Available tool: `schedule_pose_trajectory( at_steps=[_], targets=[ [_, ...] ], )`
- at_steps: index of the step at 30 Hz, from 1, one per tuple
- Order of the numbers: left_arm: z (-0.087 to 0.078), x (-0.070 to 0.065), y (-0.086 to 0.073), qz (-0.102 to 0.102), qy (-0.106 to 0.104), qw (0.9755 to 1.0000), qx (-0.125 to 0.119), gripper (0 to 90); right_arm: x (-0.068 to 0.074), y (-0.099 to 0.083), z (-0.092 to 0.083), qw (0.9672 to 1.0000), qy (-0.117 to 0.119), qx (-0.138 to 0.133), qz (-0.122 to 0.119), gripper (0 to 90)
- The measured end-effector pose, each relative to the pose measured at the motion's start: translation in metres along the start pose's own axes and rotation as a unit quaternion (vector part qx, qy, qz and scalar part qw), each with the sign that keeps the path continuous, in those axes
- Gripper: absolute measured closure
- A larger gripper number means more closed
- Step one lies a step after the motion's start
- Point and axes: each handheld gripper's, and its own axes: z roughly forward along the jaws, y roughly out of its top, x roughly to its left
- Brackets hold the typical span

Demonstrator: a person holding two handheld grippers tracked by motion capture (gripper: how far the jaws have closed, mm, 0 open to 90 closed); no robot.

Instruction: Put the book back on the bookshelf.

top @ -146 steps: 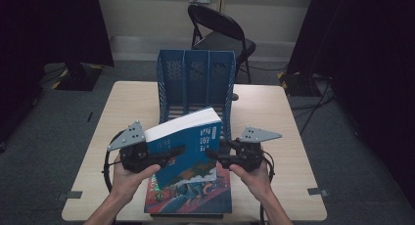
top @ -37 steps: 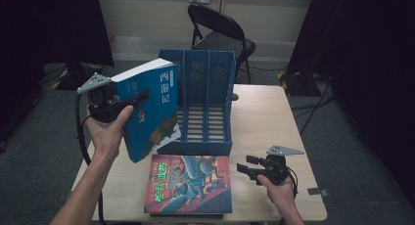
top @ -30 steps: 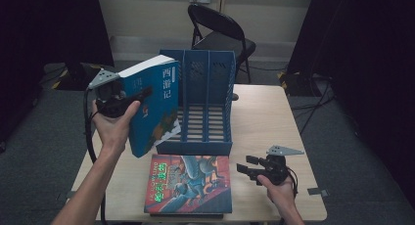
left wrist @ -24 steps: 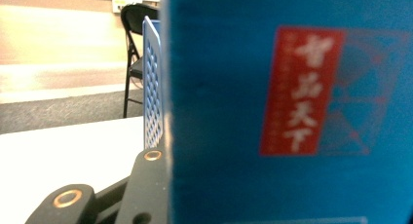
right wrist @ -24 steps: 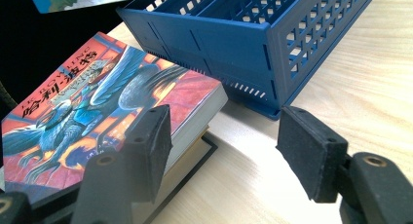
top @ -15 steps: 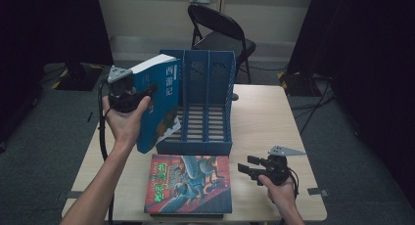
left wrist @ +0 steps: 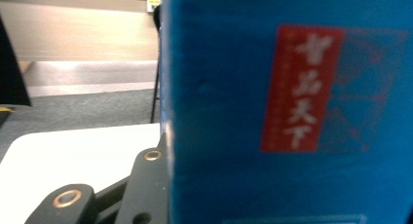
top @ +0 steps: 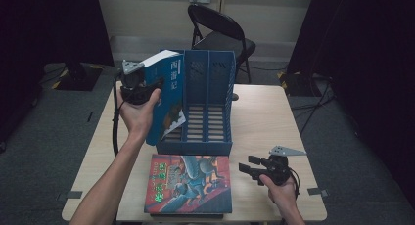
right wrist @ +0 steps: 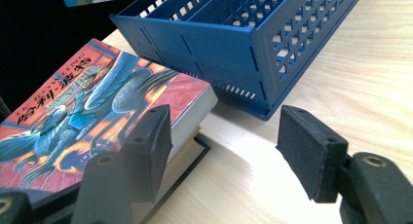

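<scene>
A thick blue book (top: pixel 166 100) with a white-lettered spine is held nearly upright at the left end of the blue three-slot file rack (top: pixel 210 107). My left gripper (top: pixel 155 84) is shut on its upper part. In the left gripper view the book's cover (left wrist: pixel 292 112) is close up, with one black finger (left wrist: pixel 146 180) against its edge. The book's lower corner overlaps the rack's left slot; whether it is inside I cannot tell. A colourful red book (top: pixel 188 183) lies flat in front of the rack. My right gripper (top: pixel 249 168) rests open on the table to its right, pads apart (right wrist: pixel 231 151).
The light wooden table (top: pixel 264 112) has bare surface to the right of the rack. The red book (right wrist: pixel 87 117) lies on a second, dark-edged book (right wrist: pixel 195 151), just before the rack's front wall (right wrist: pixel 234 44). A black folding chair (top: pixel 220 34) stands behind the table.
My left hand has carried the blue book rightwards and slightly down from the table's left side to the rack's left slot, turning it more upright. The right gripper has stayed put.
</scene>
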Motion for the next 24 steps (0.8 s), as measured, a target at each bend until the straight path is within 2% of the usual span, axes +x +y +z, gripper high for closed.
schedule_pose_trajectory(
  at_steps=[2,5,8,10,18,22,24],
  targets=[
    [-0.001,0.003,-0.001,-0.009,-0.003,1.0000,0.000,61.4,0.000,-0.001,0.000,1.0000,0.000,0.001,-0.001,36.8],
    [-0.006,0.008,-0.001,-0.007,-0.001,0.9999,0.009,61.5,-0.001,-0.001,-0.001,1.0000,0.001,0.002,0.001,36.8],
    [-0.009,0.011,-0.001,-0.005,0.004,1.0000,0.007,61.5,-0.001,-0.002,0.000,1.0000,0.001,0.005,0.000,36.8],
    [-0.010,0.014,-0.001,-0.017,0.003,0.9998,0.006,61.4,-0.001,-0.002,0.000,1.0000,0.001,0.005,-0.001,36.7],
    [-0.013,0.017,-0.001,-0.003,-0.003,0.9999,0.011,61.5,0.001,-0.001,0.002,1.0000,0.003,0.006,-0.003,36.5],
    [-0.015,0.018,0.000,-0.010,-0.004,0.9999,0.010,61.4,0.001,-0.001,0.003,1.0000,0.003,0.007,-0.003,36.5],
    [-0.017,0.018,0.001,0.000,-0.002,0.9999,0.011,61.5,0.001,-0.001,0.002,1.0000,0.004,0.007,-0.002,36.5]
  ],
)
